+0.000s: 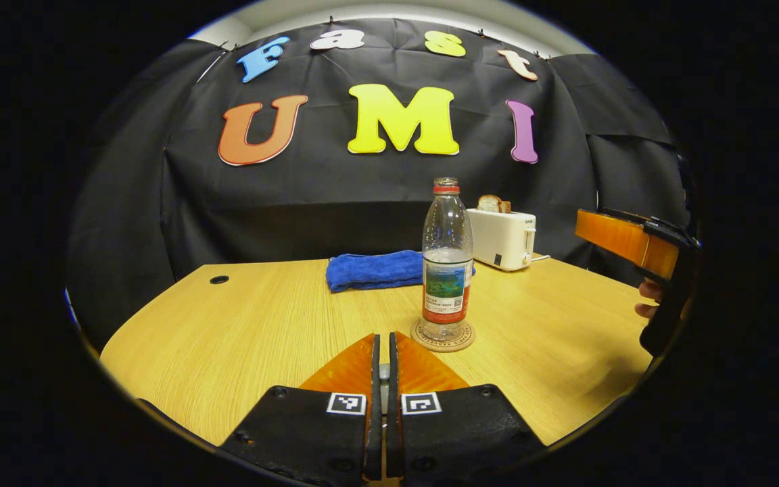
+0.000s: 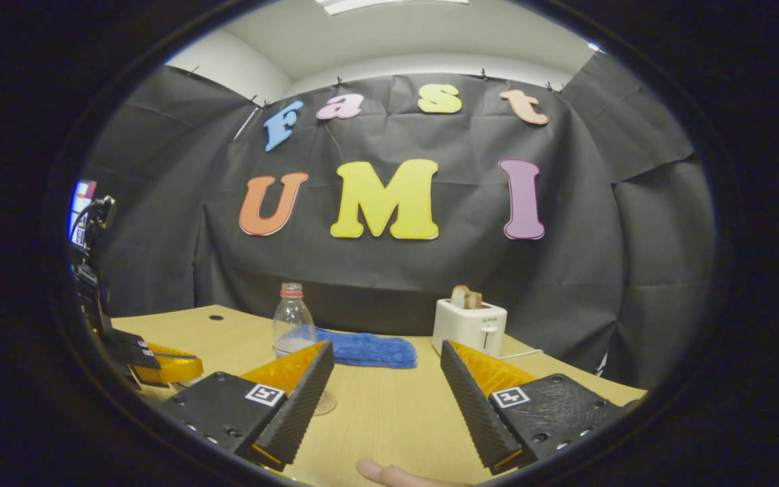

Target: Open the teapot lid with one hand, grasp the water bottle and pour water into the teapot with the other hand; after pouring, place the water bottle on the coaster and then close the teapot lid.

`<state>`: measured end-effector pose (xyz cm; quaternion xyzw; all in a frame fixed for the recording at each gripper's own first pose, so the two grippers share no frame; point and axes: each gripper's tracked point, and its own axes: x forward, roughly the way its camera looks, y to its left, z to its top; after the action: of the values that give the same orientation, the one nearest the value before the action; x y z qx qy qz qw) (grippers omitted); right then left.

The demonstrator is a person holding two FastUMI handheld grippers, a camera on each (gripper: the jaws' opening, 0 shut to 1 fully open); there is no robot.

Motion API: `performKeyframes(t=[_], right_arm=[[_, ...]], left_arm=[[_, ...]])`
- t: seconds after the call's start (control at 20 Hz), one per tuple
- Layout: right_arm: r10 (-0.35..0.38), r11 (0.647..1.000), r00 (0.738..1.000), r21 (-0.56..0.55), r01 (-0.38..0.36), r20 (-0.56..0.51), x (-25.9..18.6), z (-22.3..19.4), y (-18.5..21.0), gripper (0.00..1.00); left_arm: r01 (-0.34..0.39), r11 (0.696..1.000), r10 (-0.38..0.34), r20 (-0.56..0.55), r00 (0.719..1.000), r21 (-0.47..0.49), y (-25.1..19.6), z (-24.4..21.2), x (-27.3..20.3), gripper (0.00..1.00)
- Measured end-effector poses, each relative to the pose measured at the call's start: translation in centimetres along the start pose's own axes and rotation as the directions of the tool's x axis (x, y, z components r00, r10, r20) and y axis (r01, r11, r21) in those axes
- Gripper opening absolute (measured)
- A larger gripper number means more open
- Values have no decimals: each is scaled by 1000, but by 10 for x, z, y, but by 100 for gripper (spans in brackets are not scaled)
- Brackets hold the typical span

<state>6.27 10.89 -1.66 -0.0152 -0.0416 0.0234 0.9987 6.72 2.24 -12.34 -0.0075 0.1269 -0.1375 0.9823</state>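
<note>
In the right gripper view, the lower half of the water bottle point(image 2: 293, 329) and most of the coaster point(image 2: 325, 404) under it are hidden behind one finger of the right claw point(image 2: 383, 385). The blue towel point(image 2: 369, 350) behind the bottle is cut at its near left end by that finger. In the left gripper view, the right claw point(image 1: 640, 250) and the hand point(image 1: 650, 301) holding it are cut off by the edge, right of the toaster point(image 1: 503, 238). The bottle's label print is too small to read.

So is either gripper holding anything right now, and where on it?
Nothing is held. The left gripper is shut on nothing; the right gripper is open. The water bottle stands free on its coaster.
</note>
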Motion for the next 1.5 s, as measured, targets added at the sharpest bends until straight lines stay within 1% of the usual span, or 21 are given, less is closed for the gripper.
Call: performKeyframes(t=[0.05,0.1,0.15,0.35,0.5,0.6,0.7,0.75,0.9,1.0,1.05,1.1,1.2,1.25,1.35,1.5], right_arm=[[4,1000,1000,-2,-4,3,-1,1,2,97],[9,1000,1000,-1,-9,7,-2,3,4,93],[11,1000,1000,-4,-11,9,-2,3,4,95],[6,1000,1000,-30,-5,18,-5,6,3,95],[10,999,1000,-30,-10,20,-7,9,4,95],[3,999,1000,-36,-2,16,-7,9,0,95],[-2,999,1000,-39,2,17,-8,12,-2,95],[-5,999,1000,-39,6,20,-11,14,-3,95],[-22,999,999,-39,23,29,-18,22,-9,95],[-33,999,999,-39,34,37,-23,31,-12,95],[-39,998,999,-41,40,38,-26,32,-14,95],[-46,998,998,-46,47,38,-29,35,-16,95],[-63,997,998,-51,65,31,-35,39,-20,95],[-70,996,997,-53,72,25,-38,41,-22,95],[-81,995,997,-57,81,6,-45,43,-25,95],[-86,995,996,-59,84,-17,-61,50,-27,95]], left_arm=[[2,1000,-2,3,1000,1,0,0,0,5],[-2,1000,2,3,1000,1,1,-1,1,5],[-13,1000,13,-8,1000,9,4,-4,2,5],[-22,1000,23,-19,1000,19,1,-10,3,5],[-50,997,51,-18,999,65,1,-11,3,5],[-65,993,68,-31,997,97,1,-12,3,7],[-80,991,84,-37,996,111,2,-11,3,12],[-88,990,92,-33,995,115,3,-8,0,20],[-85,990,88,-20,996,112,-2,0,-5,27],[-94,989,95,-7,995,112,0,8,-11,38],[-100,989,100,3,995,108,0,13,-14,46],[-103,990,102,9,995,101,-1,18,-18,47],[-107,991,106,17,994,75,-2,29,-27,53],[-104,993,103,21,994,57,-3,35,-32,60],[-95,995,94,45,995,11,-5,51,-48,65],[-83,995,88,95,992,-53,-9,81,-74,66]])
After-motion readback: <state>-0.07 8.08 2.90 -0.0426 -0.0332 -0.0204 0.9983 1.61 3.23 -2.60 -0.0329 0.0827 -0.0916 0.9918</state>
